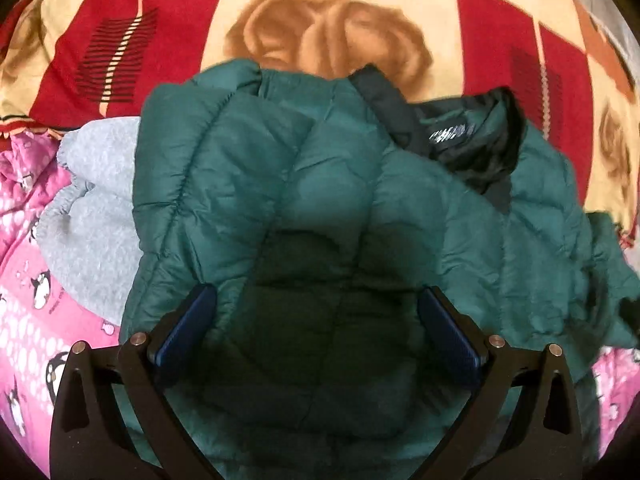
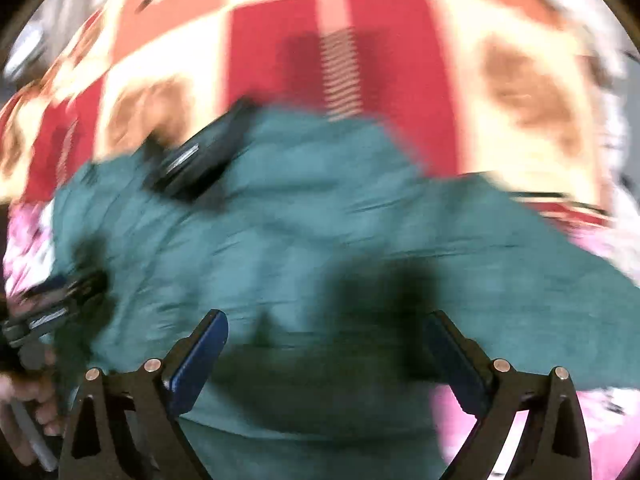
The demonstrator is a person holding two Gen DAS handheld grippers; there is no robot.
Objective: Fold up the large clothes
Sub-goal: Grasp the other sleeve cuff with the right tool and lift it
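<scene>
A teal quilted puffer jacket (image 1: 320,184) lies spread on the bed, its dark collar lining (image 1: 468,140) turned up at the upper right. My left gripper (image 1: 318,296) hovers just over the jacket's near part, open, blue pads wide apart, nothing between them. The right wrist view is motion-blurred. It shows the same jacket (image 2: 320,220) across the middle, with a sleeve stretching right. My right gripper (image 2: 326,320) is open above it, holding nothing. The left gripper (image 2: 52,300) and a hand (image 2: 24,400) appear at that view's left edge.
A red and cream blanket (image 1: 332,12) with rose prints covers the far bed. A grey garment (image 1: 92,200) lies left of the jacket. Pink penguin-print bedding (image 1: 28,280) lies at the near left and right.
</scene>
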